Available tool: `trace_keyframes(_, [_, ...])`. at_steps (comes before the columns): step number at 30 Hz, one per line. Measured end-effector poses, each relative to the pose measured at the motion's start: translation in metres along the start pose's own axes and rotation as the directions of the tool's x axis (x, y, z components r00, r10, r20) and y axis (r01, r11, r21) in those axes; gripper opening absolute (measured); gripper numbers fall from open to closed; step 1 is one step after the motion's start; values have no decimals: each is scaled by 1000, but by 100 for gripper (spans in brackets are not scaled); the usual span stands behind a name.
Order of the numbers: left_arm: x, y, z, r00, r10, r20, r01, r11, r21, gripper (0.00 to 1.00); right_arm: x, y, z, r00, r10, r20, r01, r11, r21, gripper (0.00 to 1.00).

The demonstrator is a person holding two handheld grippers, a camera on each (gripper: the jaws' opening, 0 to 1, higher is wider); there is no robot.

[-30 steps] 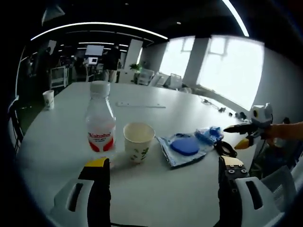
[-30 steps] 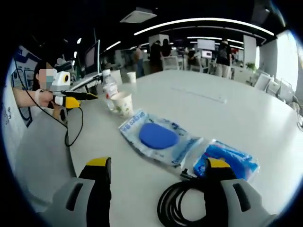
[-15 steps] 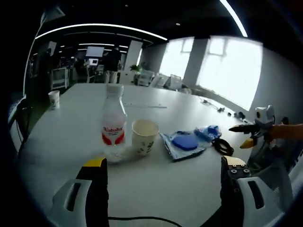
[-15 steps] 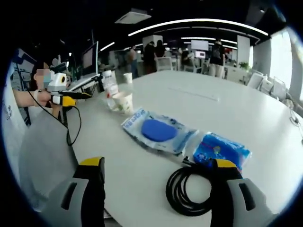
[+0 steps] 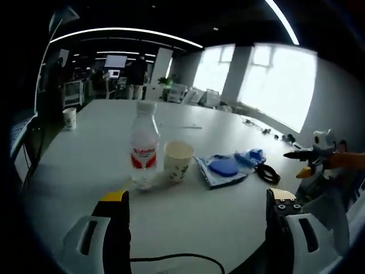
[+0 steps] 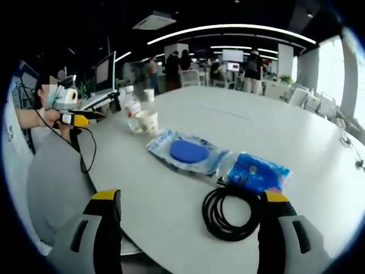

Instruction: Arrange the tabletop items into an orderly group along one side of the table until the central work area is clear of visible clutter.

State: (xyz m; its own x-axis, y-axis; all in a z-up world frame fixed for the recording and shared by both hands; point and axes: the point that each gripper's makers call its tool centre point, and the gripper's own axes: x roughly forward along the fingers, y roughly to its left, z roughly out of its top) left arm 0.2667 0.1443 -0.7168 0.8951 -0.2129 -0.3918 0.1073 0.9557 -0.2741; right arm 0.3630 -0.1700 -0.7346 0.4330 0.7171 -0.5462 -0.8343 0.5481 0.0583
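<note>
Both grippers, left gripper (image 5: 197, 211) and right gripper (image 6: 188, 214), hold their jaws wide apart, gripping nothing. Along the smooth white desk (image 6: 274, 137) edge sit a clear plastic bottle (image 5: 144, 151), paper cup (image 5: 178, 161), crinkly blue-pad pouch (image 6: 188, 152), blue packet (image 6: 258, 171) and coiled black cable (image 6: 231, 211).

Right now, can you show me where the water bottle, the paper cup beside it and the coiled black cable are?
water bottle (image 5: 144, 157): left gripper view, on its red label.
paper cup (image 5: 178, 165): left gripper view, on its printed side wall.
coiled black cable (image 6: 212, 218): right gripper view, on the coil's left edge.
</note>
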Motion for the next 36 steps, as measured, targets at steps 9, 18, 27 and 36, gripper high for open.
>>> trace_keyframes(9, [-5,-3,-6,1000,-4,4,4,1000,-6,96,-13,0,-3,999,-33,19,33,999,29,100])
trace_keyframes(18, [-14,-6,-13,1000,-9,-3,9,1000,3,94,-21,-4,-14,997,-67,24,66,996,52,100])
trace_keyframes(27, [-17,-5,-17,1000,-8,-22,9,999,36,92,-24,-7,-32,997,-78,3,78,994,73,100])
trace_keyframes(36, [-14,-5,-13,1000,-7,-13,7,1000,26,91,-31,-11,-32,994,-110,10,109,990,92,99])
